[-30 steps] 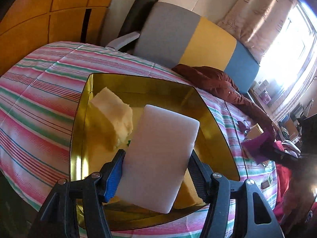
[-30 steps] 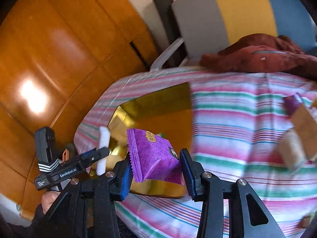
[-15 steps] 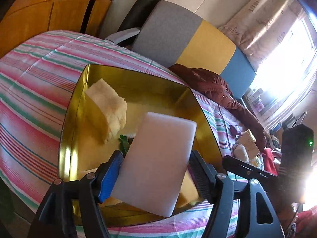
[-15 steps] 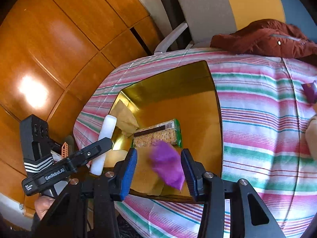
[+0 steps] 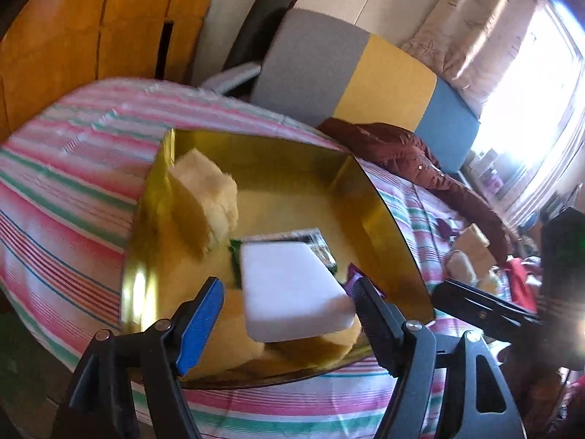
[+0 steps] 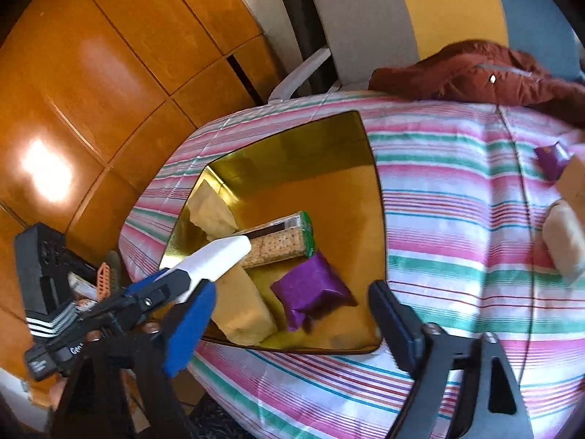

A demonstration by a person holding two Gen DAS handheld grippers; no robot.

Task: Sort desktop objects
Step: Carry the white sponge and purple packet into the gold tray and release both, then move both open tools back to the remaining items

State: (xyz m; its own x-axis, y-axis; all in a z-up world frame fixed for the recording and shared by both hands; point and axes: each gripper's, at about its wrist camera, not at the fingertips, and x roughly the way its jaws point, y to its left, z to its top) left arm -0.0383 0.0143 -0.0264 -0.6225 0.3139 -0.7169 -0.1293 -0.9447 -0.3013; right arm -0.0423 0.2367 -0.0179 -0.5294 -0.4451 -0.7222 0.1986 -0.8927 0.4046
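A gold tray sits on the striped cloth. My left gripper is open over its near edge; a white sponge block lies tilted between the fingers, touching the right one, resting on yellow sponges. My right gripper is open and empty above the tray's near side. Below it in the tray lie a purple packet, a cracker pack and yellow sponges.
A brown box, a pale sponge and a small purple packet lie on the cloth at the right. A red-brown jacket lies before a grey, yellow and blue chair. Wooden panels stand at left.
My right gripper opened and the purple packet dropped into the tray. My left gripper opened too, and the white block tipped down onto the sponges.
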